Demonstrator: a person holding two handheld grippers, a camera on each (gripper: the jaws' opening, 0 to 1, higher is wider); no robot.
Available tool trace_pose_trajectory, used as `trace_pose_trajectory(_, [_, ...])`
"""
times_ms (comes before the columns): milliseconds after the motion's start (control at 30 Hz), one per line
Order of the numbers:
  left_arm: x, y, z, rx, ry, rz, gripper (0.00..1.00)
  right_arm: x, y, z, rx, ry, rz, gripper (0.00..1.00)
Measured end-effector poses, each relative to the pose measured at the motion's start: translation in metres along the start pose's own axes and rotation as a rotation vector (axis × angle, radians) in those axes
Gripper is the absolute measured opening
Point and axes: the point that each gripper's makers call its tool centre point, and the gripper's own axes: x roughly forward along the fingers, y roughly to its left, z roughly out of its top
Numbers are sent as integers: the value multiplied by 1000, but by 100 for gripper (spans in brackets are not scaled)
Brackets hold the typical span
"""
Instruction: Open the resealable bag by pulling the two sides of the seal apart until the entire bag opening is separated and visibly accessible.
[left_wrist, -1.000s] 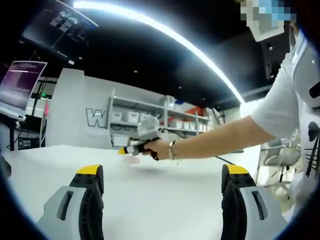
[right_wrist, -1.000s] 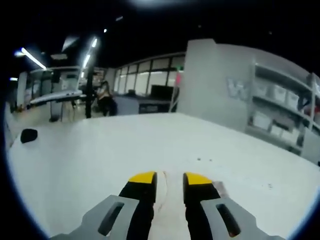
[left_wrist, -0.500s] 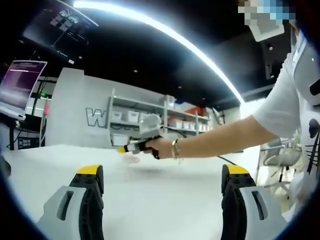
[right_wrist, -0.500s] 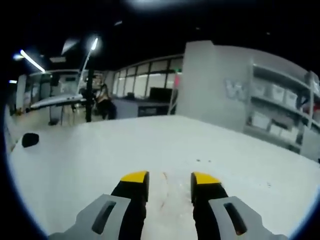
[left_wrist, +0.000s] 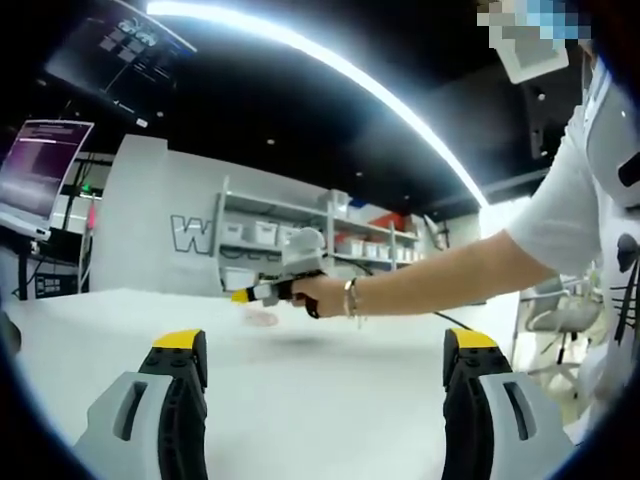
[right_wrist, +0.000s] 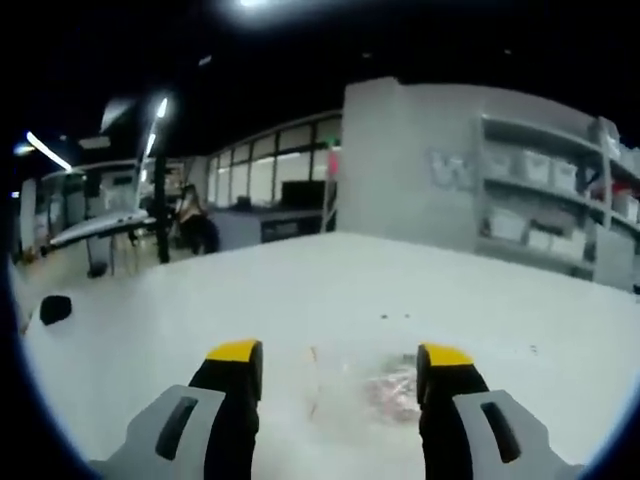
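The resealable bag (right_wrist: 385, 392) is clear with pinkish contents and lies flat on the white table (right_wrist: 480, 300), between the jaws of my right gripper (right_wrist: 340, 356), nearer the right one. That gripper stands open and nothing is held in it. In the left gripper view the bag (left_wrist: 262, 318) is a small pink patch far across the table (left_wrist: 330, 400). A person's hand holds the right gripper (left_wrist: 243, 296) just above it. My left gripper (left_wrist: 325, 345) hangs over the near part of the table, jaws wide open with nothing between them.
A person's bare arm (left_wrist: 430, 280) and white sleeve reach in from the right. Shelves with white bins (left_wrist: 270, 235) line the back wall. A monitor (left_wrist: 40, 170) stands at the left. A small black object (right_wrist: 55, 308) sits near the table's left edge.
My right gripper's jaws have spread from nearly shut to wide open, and the bag now shows between them on the table. The left gripper has not moved.
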Motion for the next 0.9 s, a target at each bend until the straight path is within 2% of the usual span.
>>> trace_pose_trajectory(233, [0, 1, -2, 1, 2, -1, 96, -8, -3, 3, 91, -39, -14, 87])
trace_pose_trajectory(433, [0, 3, -3, 1, 1, -1, 96, -18, -1, 4, 91, -39, -25, 82])
trace_pose_trajectory(733, [0, 1, -1, 0, 0, 0, 96, -30, 0, 11, 118, -70, -43, 93])
trace_pose_trajectory(900, [-1, 0, 0, -2, -1, 2, 96, -37, 0, 12, 132, -83, -50, 95])
